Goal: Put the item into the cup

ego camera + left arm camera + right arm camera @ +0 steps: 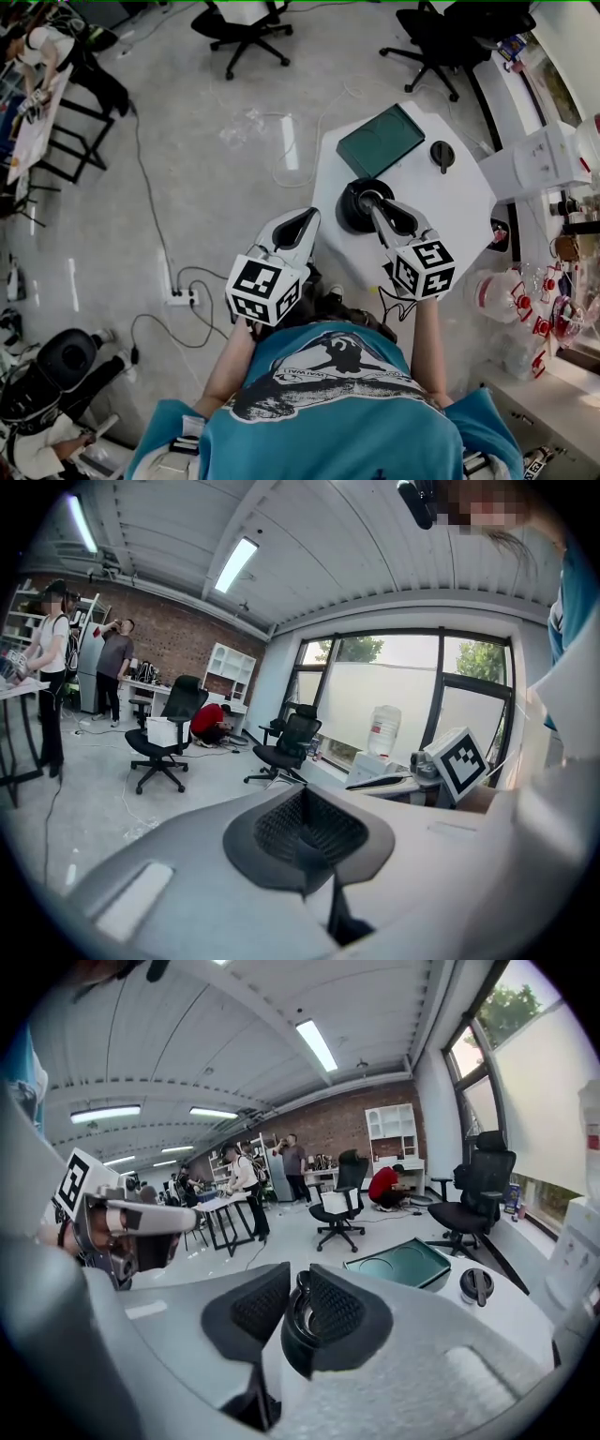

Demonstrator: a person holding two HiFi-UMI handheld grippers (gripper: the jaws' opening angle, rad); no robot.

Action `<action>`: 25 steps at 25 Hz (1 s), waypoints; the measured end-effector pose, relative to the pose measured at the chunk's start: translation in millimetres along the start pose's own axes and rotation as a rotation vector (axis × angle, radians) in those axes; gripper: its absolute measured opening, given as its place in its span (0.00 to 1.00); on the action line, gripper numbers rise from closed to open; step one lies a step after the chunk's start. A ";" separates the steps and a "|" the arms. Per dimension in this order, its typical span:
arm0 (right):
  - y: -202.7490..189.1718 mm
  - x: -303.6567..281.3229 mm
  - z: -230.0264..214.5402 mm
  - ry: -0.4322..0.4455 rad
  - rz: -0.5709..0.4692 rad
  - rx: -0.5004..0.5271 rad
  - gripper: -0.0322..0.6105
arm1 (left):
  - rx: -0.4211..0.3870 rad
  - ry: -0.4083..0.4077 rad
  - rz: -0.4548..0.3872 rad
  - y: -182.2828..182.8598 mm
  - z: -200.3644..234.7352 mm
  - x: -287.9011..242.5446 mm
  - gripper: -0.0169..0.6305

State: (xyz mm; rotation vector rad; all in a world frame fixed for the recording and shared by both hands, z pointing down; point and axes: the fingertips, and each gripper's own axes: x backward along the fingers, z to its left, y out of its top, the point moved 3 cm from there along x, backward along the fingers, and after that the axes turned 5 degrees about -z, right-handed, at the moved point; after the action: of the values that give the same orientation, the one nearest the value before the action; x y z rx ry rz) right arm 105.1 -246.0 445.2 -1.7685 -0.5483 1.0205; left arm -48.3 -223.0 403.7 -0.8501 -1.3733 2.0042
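**Right claw on cup; item on worktop**

The right claw is held over the white worktop, at the round black cup. In the right gripper view the right claw is seen clenched to a narrow gap, with the wall of the cup caught between its two pads.

The small black round item is seen lying on the worktop, well apart from the cup and outside it. It is also seen in the right gripper view, beside the dark green rectangular tray.

The left claw is held beyond the worktop's left edge. In the left gripper view the left claw is seen clenched, pads together, nothing between them.
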 end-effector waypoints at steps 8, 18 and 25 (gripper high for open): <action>8.5 34.1 11.7 0.022 -0.144 -0.027 0.16 | -0.025 0.004 -0.005 -1.3 -24.0 7.2 0.05; -7.6 74.8 23.8 0.071 -0.205 -0.057 0.16 | -0.039 0.020 0.018 -21.5 -69.6 20.1 0.05; -21.4 100.6 33.4 0.120 -0.235 -0.066 0.15 | -0.042 0.061 0.031 -35.7 -94.6 38.1 0.05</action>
State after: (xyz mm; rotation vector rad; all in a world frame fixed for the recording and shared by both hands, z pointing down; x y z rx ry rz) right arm 133.8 -144.9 419.9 -1.7614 -0.7020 0.7365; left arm 2.6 -127.6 404.3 -0.9492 -1.3801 1.9624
